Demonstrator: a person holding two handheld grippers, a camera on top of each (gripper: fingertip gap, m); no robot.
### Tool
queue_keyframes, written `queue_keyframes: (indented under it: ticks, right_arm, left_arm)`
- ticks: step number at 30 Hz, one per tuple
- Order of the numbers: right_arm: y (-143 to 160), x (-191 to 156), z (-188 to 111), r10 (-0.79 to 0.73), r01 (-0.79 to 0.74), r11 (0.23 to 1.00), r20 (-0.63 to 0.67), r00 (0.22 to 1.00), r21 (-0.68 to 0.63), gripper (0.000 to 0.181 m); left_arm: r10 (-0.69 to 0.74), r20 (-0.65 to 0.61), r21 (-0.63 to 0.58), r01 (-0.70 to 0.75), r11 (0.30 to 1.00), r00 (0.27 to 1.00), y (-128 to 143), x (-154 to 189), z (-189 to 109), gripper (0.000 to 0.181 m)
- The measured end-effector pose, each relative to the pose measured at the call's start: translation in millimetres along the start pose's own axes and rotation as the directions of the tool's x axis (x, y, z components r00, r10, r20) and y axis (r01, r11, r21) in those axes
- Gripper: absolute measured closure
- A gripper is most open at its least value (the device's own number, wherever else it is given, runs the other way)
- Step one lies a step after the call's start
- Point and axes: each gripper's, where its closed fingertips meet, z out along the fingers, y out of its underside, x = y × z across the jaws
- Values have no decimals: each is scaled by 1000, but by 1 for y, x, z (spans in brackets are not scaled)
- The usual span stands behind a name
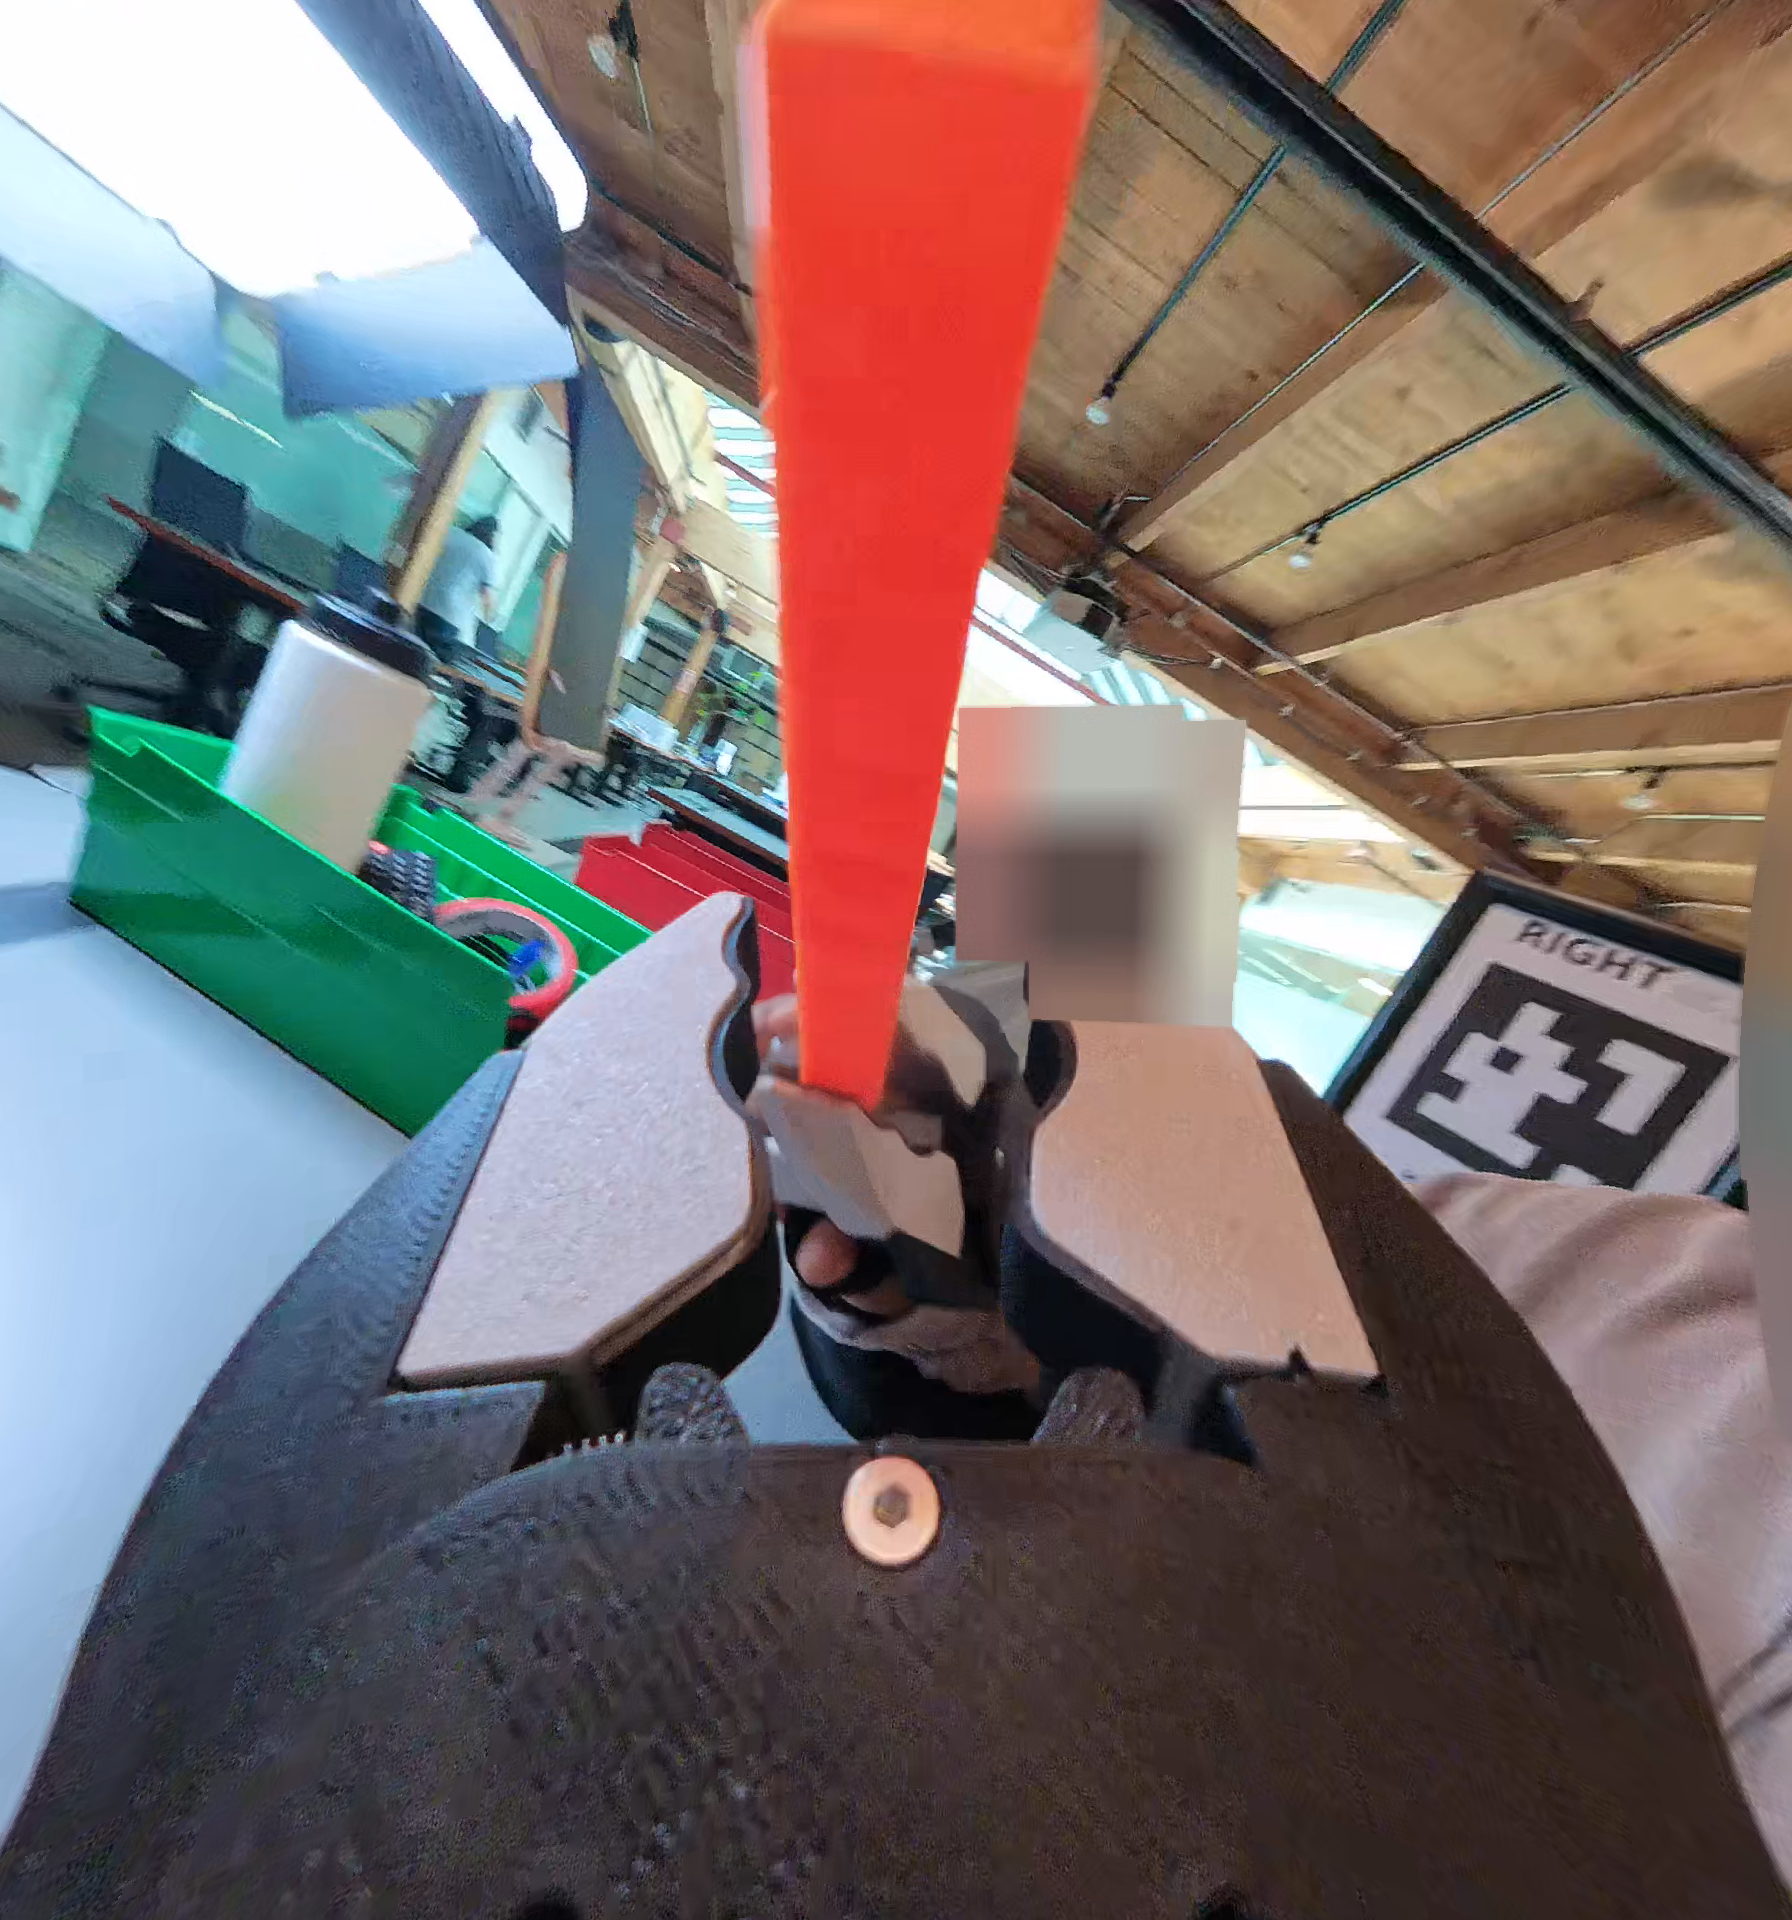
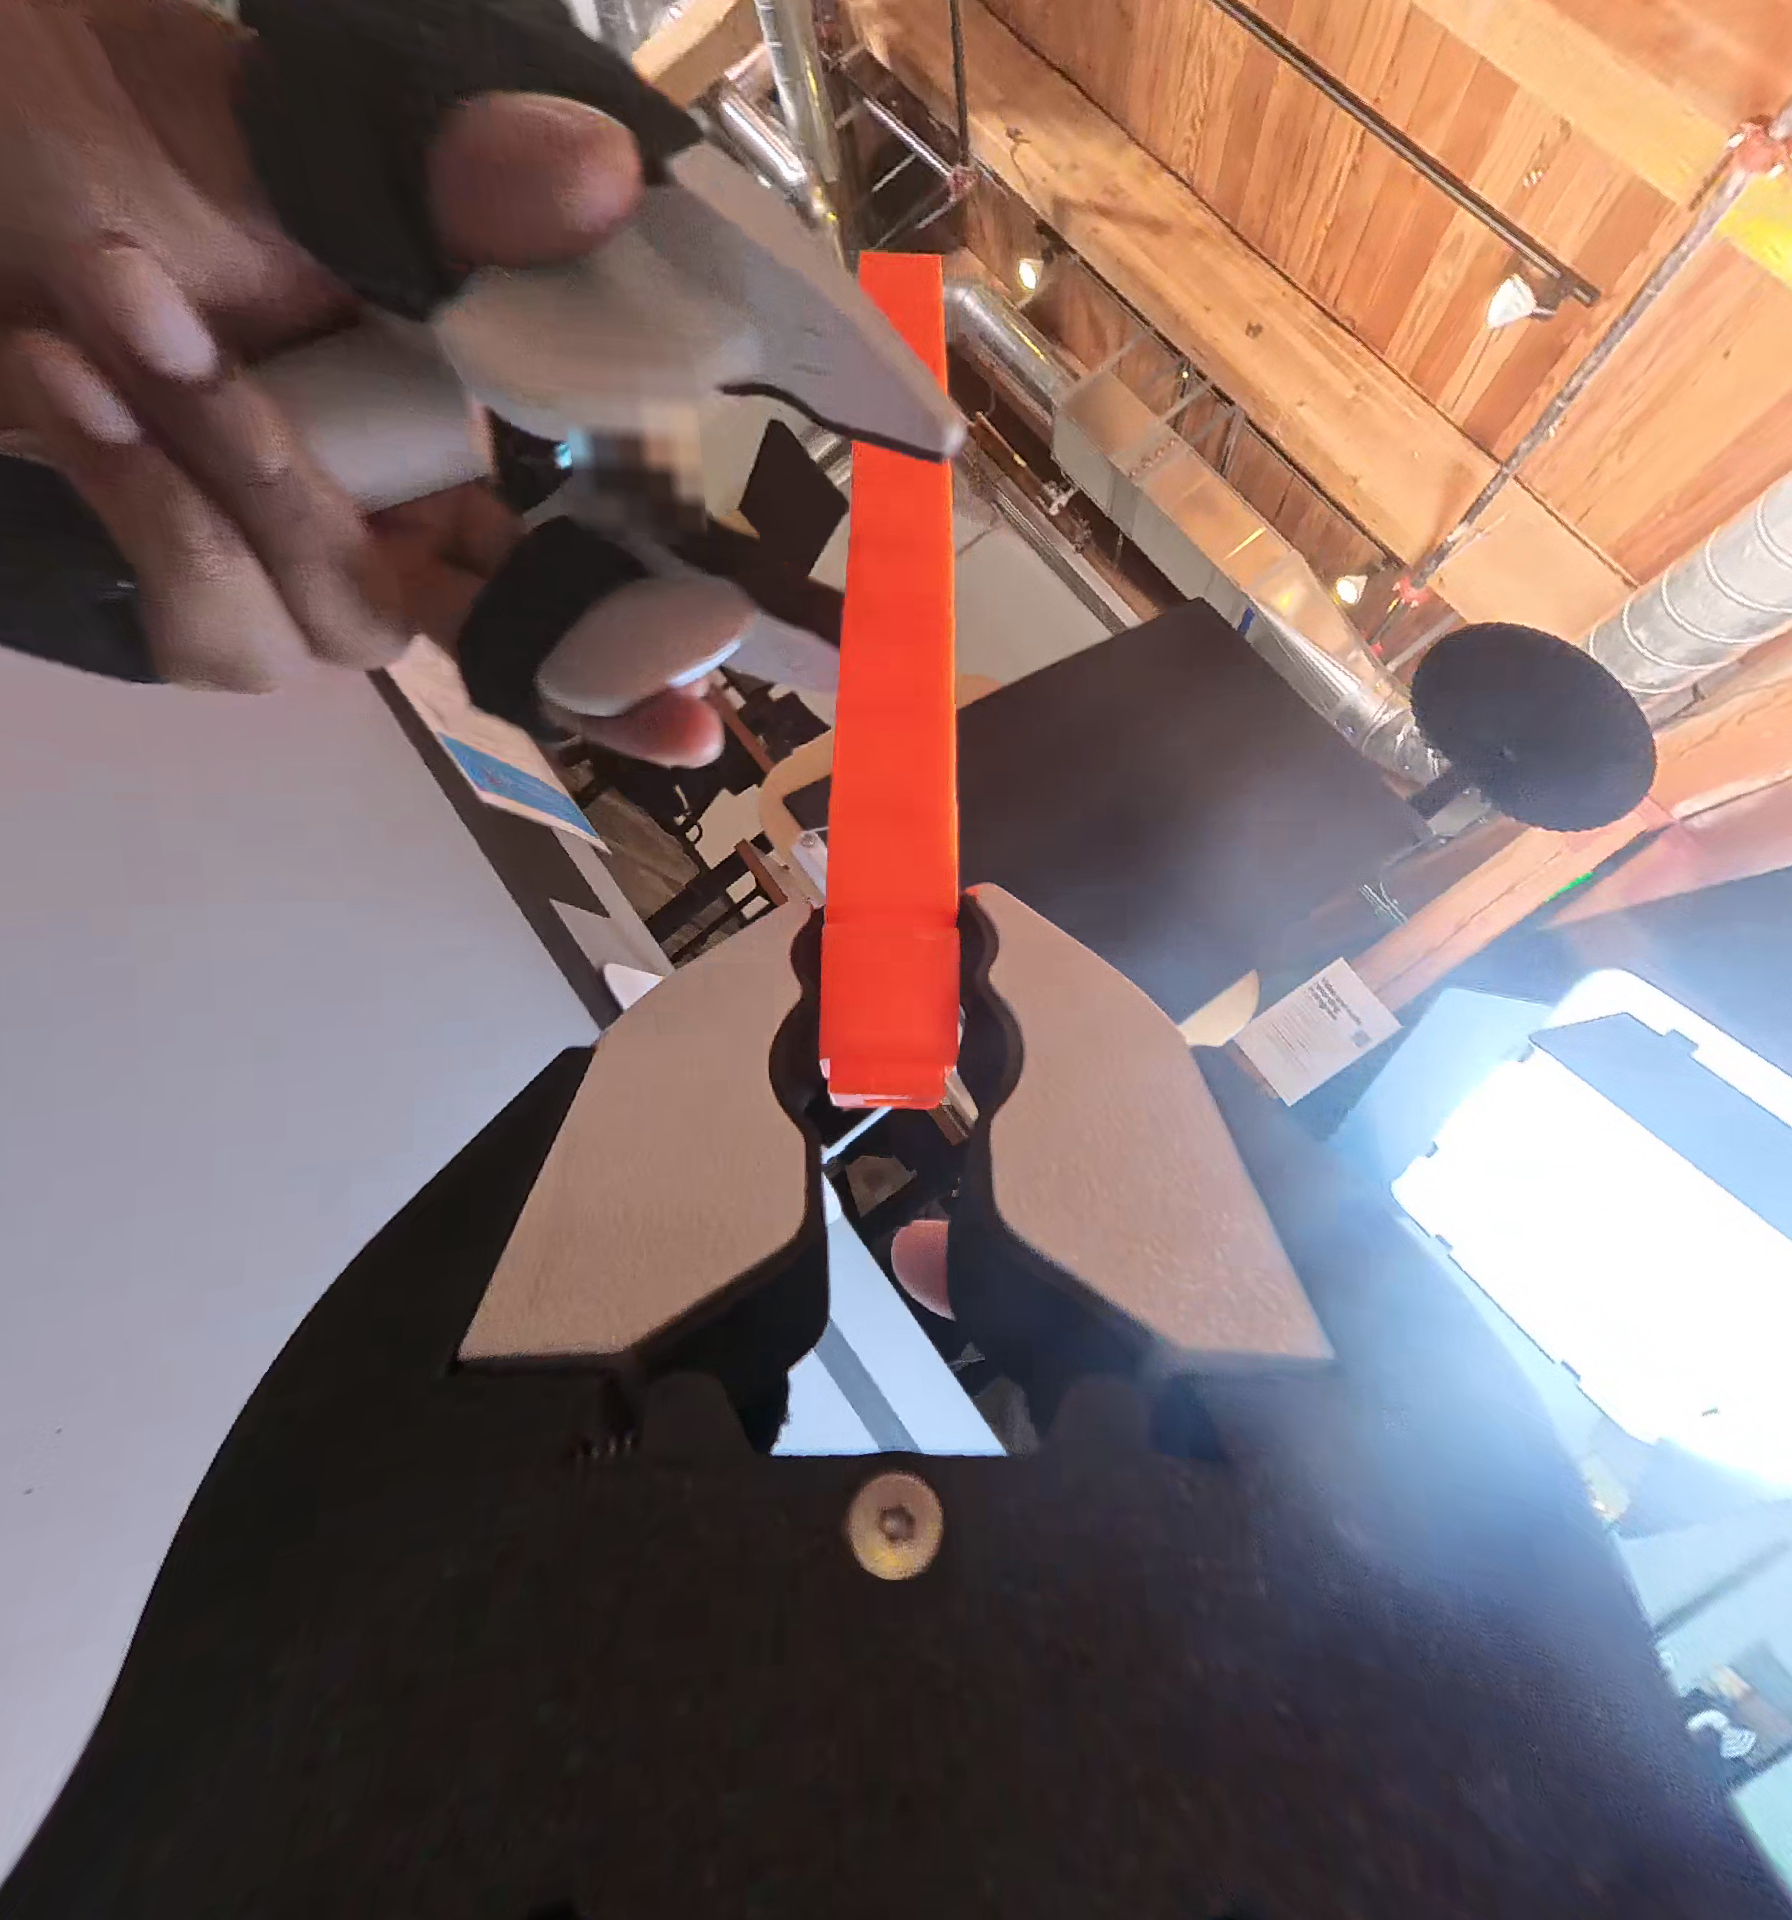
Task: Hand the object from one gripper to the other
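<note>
The right gripper (image 2: 892, 997) clamps the near end of an orange bar (image 2: 897, 644). The left gripper (image 1: 897, 1023) gapes open; the bar's top is cut off at 12 o'clock. A green bin (image 1: 279, 914) sits blurred at 9 o'clock.

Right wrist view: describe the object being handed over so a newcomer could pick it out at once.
Below the wooden ceiling, look between the right gripper's grey pads. The orange bar is clamped there, running straight away from the camera. It is the only bright orange thing; its neighbours are grey or black.

Wooden beam ceiling (image 1: 1391, 343), white table (image 1: 92, 1091), possibly a skylight (image 1: 279, 135)
</note>
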Motion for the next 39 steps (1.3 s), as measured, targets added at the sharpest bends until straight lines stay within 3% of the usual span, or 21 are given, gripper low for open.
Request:
queue_keyframes:
  ticks: [3, 13, 18, 27, 31, 33, 35, 37, 39]
  right_arm:
    - [-6, -12, 2, -20, 21, 1000, 33, 999, -4, 158]
    - [0, -15, 2, -42, 47, 998, 88, 995, -49, 159]
    - [7, -16, 1, -70, 87, 984, 112, 991, -156, 160]
    - [17, -29, -1, -79, 107, 978, 156, 985, -181, 159]
    - [12, -27, 3, 55, -32, 991, 176, 983, -131, 157]
    - [11, -25, 5, 285, -254, 954, 223, 932, -158, 140]
    - [14, -28, 4, 540, -487, 840, 291, 790, -240, 128]
    - [10, -35, 0, 781, -706, 621, 351, 517, -340, 128]
    - [-4, -42, -6, 907, -831, 310, 406, 112, -462, 127]
  left_arm:
    - [44, 43, -8, -44, 999, 998, -3, -5, -5, 158]
    - [-34, 67, 99, 27, 995, 997, -20, -20, -23, 159]
    - [203, 139, -13, -203, 979, 969, -12, -12, -21, 158]
    - [228, 108, -98, -218, 971, 968, 3, -9, -18, 158]
    - [330, 125, -157, -310, 938, 936, 0, -9, -17, 158]
    - [541, 162, -246, -497, 832, 825, -2, -12, -17, 158]
    - [772, 161, -373, -686, 625, 616, -4, -16, -21, 158]
    - [923, 123, -476, -794, 378, 365, -6, -22, -26, 158]
    - [994, 45, -563, -819, 107, 99, -4, -31, -33, 158]
